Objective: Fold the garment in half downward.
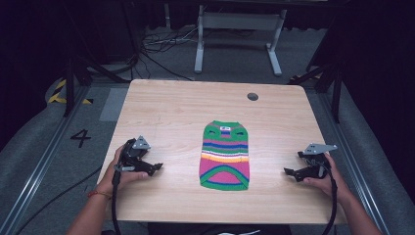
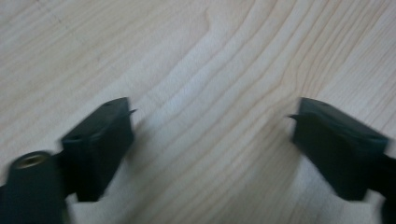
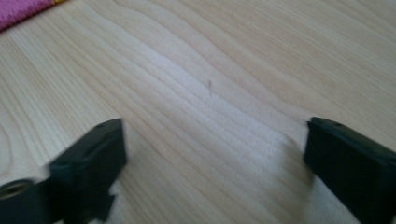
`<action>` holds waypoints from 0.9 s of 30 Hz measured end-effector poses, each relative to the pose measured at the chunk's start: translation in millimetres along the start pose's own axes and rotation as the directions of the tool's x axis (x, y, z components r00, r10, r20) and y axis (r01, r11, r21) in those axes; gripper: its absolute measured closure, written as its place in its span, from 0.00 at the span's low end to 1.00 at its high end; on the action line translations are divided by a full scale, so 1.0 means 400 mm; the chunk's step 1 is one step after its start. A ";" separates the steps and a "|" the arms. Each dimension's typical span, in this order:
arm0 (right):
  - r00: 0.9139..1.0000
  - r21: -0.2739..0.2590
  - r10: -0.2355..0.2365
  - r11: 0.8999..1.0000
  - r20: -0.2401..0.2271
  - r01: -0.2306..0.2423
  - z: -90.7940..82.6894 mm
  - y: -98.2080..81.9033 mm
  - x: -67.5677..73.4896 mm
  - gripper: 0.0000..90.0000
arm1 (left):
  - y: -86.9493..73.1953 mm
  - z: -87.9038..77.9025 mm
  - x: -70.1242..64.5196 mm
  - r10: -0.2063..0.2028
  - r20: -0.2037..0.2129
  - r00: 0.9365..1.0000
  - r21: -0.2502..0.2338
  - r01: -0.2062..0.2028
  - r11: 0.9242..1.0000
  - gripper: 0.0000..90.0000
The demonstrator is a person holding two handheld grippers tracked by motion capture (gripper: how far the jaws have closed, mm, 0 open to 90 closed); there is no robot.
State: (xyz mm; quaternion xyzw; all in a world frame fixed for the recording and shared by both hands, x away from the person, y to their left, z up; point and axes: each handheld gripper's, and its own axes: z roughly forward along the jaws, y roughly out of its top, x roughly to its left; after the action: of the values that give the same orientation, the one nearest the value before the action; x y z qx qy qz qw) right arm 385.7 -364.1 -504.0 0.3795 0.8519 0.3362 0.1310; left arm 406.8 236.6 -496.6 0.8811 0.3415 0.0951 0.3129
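Hands sit at the near edge of the desk (image 1: 161, 105), each holding a gripper low over the wood. The left gripper (image 1: 155, 169) has its fingers (image 2: 100, 140) spread wide with nothing but bare grain between them; the right gripper (image 1: 289, 172) shows the same, fingers (image 3: 91, 161) wide and empty. Between the two, well apart from either, a striped knitted sweater (image 1: 225, 155) lies flat, neck end pointing away. Risk, as I judge it, lies in the approach: fingers skimming this low could push the knit into a bunch instead of pinching one layer, or grab unevenly from each side and skew it. Farther off, a round grommet (image 1: 252, 96) marks the far edge.
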 end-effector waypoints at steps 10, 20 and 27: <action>1.000 -0.028 0.004 1.000 -0.001 -0.004 0.027 0.116 -0.015 0.31 | 0.107 0.027 0.030 0.008 0.000 1.000 -0.023 -0.008 1.000 0.27; 1.000 -0.060 -0.023 0.998 -0.018 0.022 0.117 0.281 0.011 0.41 | 0.265 0.122 0.021 0.063 0.034 0.997 -0.050 -0.061 0.997 0.34; 0.999 -0.064 -0.026 0.998 -0.031 0.024 0.185 0.348 0.022 0.46 | 0.334 0.186 0.011 0.072 0.055 0.996 -0.051 -0.069 0.996 0.35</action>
State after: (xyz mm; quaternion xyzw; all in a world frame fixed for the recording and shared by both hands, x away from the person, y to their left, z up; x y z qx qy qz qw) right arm 492.8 -254.9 -465.0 0.3589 0.8475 0.3674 0.1335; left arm 511.0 127.1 -472.9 0.8870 0.2987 0.0892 0.3408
